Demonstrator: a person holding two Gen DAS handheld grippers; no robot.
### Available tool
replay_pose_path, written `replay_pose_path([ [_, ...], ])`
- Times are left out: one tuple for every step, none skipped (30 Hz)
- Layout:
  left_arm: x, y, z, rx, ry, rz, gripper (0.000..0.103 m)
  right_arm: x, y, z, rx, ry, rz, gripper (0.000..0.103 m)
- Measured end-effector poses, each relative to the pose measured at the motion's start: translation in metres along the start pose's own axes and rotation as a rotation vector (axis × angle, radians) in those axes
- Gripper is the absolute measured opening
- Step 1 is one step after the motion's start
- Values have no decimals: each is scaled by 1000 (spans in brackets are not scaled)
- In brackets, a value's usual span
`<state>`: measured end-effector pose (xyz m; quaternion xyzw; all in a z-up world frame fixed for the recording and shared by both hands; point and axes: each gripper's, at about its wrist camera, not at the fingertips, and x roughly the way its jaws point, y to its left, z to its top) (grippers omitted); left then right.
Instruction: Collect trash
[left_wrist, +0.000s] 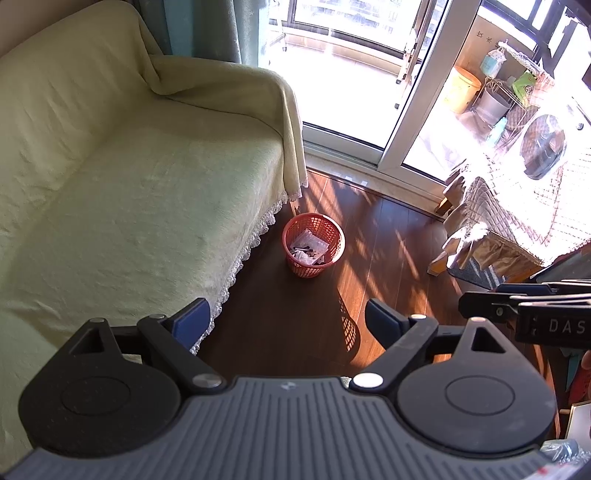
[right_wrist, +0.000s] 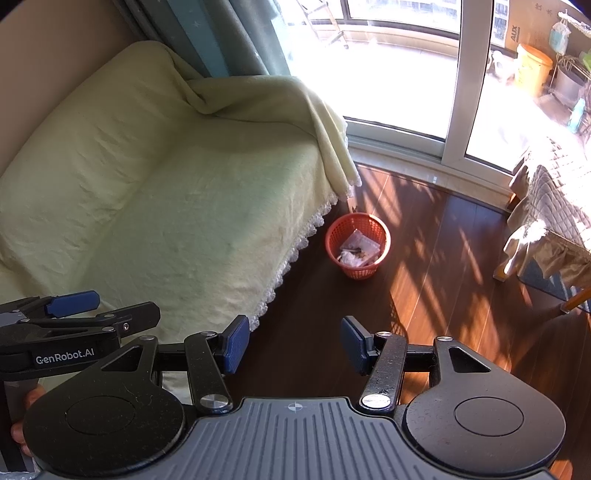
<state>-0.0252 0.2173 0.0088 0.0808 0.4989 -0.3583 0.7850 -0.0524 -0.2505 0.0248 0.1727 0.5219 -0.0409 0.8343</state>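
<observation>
Left wrist view: orange basket (left_wrist: 314, 244) stands upright, mouth up, on bare floor (left_wrist: 388, 240) just right of the sofa (left_wrist: 129, 192); both tools, left (left_wrist: 288, 325) and right (right_wrist: 293, 345), gape wide, empty.

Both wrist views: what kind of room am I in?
Likely a home living room: a covered sofa, sliding glass doors onto a sunlit balcony, wood floor with a red trash basket.
</observation>
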Motion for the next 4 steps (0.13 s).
replay_pose_path([
  [1,-1,0,1,1,-3,89,0,0,0,1,0,0,52],
  [1,-1,0,2,1,-6,89,1,0,0,2,1,-1,52],
  [1,-1,1,4,1,-6,89,1,0,1,3,1,-2,52],
  [1,-1,2,6,1,-5,89,1,0,1,3,1,-3,52],
])
